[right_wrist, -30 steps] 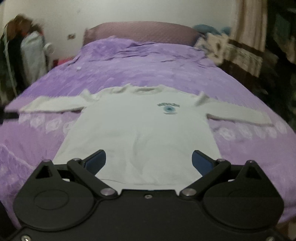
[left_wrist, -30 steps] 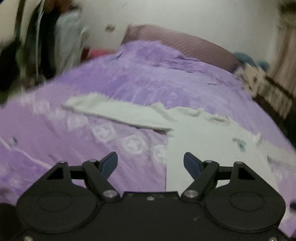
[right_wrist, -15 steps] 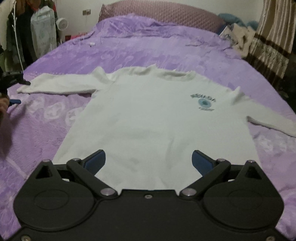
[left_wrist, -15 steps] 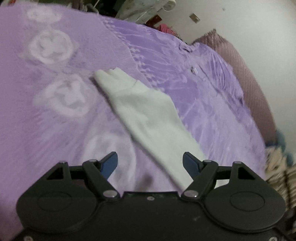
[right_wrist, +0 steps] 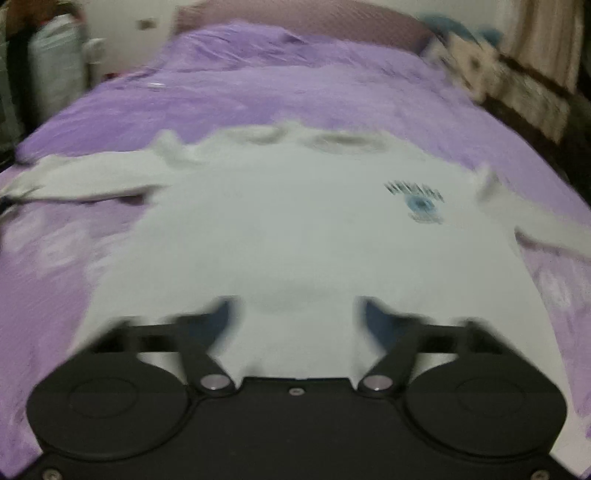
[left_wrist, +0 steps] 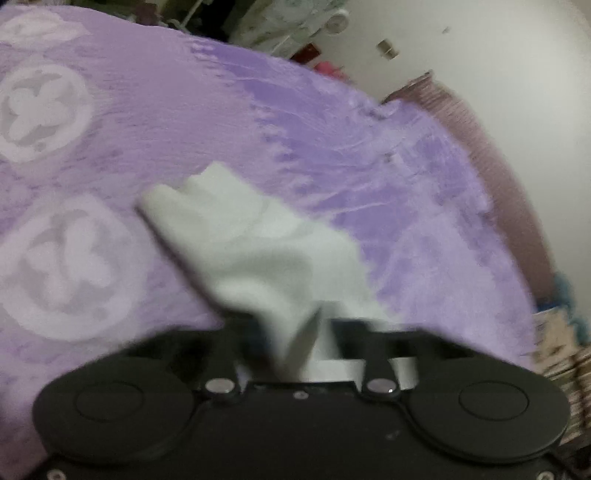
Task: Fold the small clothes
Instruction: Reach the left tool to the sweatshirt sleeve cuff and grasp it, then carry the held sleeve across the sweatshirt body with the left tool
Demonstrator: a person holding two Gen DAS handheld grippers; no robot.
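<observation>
A white long-sleeved shirt [right_wrist: 295,221] with a small blue chest logo [right_wrist: 417,203] lies flat, face up, on a purple bedspread [right_wrist: 332,92], both sleeves spread out. In the left wrist view its left sleeve [left_wrist: 240,236] runs from the cuff down into my left gripper [left_wrist: 291,332], which is shut on the bunched sleeve cloth. My right gripper [right_wrist: 297,314] hovers low over the shirt's bottom hem. Its jaws are closing, a gap still shows, and the hem cloth lies between them. Both views are blurred.
A mauve pillow [right_wrist: 314,22] lies along the bed's head by the white wall [left_wrist: 480,55]. Hanging clothes [right_wrist: 55,55] stand at the left of the bed. A curtain [right_wrist: 543,44] and patterned fabric [right_wrist: 480,74] are at the right. Pale round patterns [left_wrist: 66,266] mark the bedspread.
My left gripper swung to the sleeve, dropped onto it and shut on the cloth. My right gripper came down and in over the hem, and its jaws narrowed.
</observation>
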